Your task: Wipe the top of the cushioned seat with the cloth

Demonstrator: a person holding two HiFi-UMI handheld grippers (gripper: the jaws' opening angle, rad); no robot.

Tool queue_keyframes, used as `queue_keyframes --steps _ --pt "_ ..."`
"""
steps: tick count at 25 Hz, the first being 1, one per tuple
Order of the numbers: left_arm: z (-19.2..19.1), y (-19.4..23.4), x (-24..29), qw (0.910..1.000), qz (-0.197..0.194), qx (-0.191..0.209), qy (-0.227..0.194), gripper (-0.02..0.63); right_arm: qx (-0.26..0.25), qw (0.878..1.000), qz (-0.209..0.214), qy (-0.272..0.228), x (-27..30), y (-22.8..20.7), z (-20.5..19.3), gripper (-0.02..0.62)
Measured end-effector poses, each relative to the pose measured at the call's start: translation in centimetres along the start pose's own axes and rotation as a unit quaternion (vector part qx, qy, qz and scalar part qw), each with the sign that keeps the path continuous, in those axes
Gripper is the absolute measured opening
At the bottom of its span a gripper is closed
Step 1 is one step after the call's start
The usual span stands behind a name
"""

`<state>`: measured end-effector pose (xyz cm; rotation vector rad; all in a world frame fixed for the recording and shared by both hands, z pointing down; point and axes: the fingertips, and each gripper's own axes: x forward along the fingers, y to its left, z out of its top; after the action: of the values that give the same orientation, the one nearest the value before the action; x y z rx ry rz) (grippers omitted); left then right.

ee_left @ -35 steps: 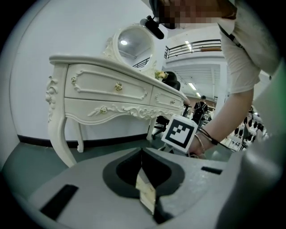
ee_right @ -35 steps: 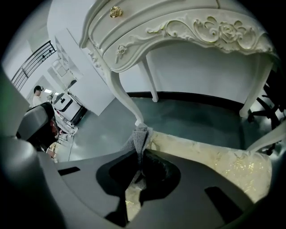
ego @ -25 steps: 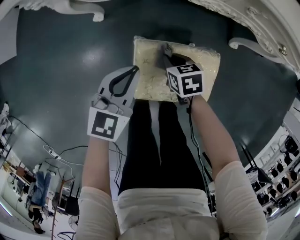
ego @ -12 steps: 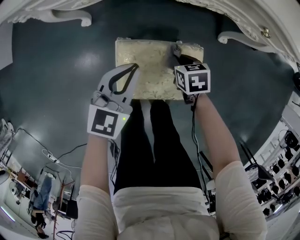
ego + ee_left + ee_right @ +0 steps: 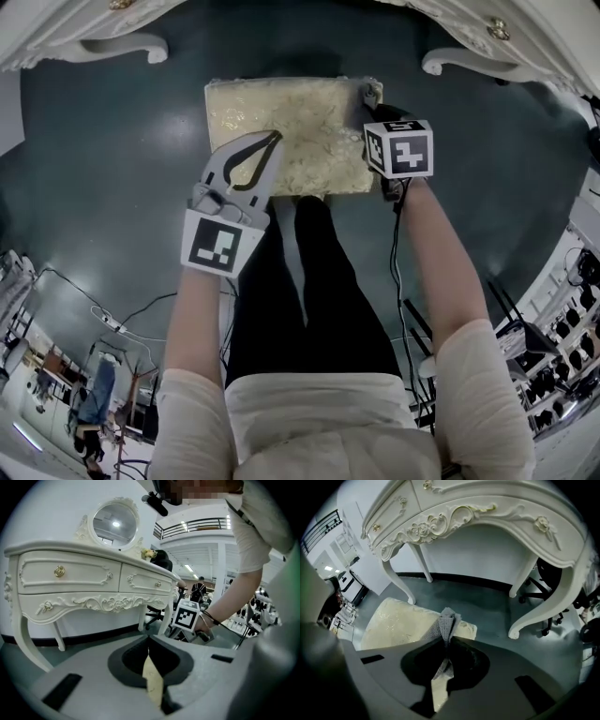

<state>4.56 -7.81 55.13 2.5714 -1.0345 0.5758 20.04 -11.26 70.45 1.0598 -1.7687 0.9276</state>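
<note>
The cushioned seat (image 5: 281, 122) is a cream and gold square on the dark floor in front of me. My right gripper (image 5: 373, 95) is at the seat's far right corner, shut on a grey cloth (image 5: 372, 90). In the right gripper view the cloth (image 5: 448, 620) sticks up from my right gripper's (image 5: 446, 638) shut jaws, with the seat (image 5: 393, 625) just beyond it to the left. My left gripper (image 5: 274, 138) hovers over the seat's near middle, jaws shut and holding nothing. In the left gripper view a sliver of seat (image 5: 153, 679) shows behind my left gripper (image 5: 149, 642).
A white carved dressing table (image 5: 487, 508) stands just beyond the seat, its curved legs (image 5: 459, 62) on either side. Its round mirror (image 5: 115, 522) shows in the left gripper view. My legs in black trousers (image 5: 300, 281) are right before the seat. Cables (image 5: 112, 321) lie at the left.
My right gripper has swept the cloth rightward over the seat, from near its middle to the far right corner. My left gripper has stayed shut, now further in over the seat.
</note>
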Motion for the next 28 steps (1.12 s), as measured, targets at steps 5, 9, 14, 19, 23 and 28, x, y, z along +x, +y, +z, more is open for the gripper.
queue_keyframes --steps 5,9,14,19,23,28 --pt "0.4 -1.1 0.5 0.9999 -0.007 0.003 -0.009 0.003 0.021 0.999 -0.046 0.015 -0.7 -3.4 -1.2 0.029" --pt "0.3 -0.9 -0.7 0.9998 -0.008 -0.008 -0.013 0.003 0.013 0.998 -0.054 0.006 -2.1 -2.7 -1.0 0.029" --pt "-0.1 0.4 -3.7 0.9998 -0.005 -0.007 -0.017 0.003 0.014 0.999 -0.031 -0.013 -3.4 3.0 0.3 0.029" --pt "-0.4 2.3 -7.8 0.9998 0.0 0.01 -0.02 0.003 -0.005 1.0 0.023 -0.018 -2.9 12.9 0.8 0.029" --pt "-2.1 4.4 -10.7 0.9999 0.006 0.013 -0.008 0.003 -0.016 0.998 0.065 -0.007 -0.9 19.9 0.5 0.029" --pt "-4.7 7.2 -14.0 0.9997 0.024 -0.004 0.003 0.003 -0.015 0.996 0.092 0.012 1.6 26.3 0.4 0.029"
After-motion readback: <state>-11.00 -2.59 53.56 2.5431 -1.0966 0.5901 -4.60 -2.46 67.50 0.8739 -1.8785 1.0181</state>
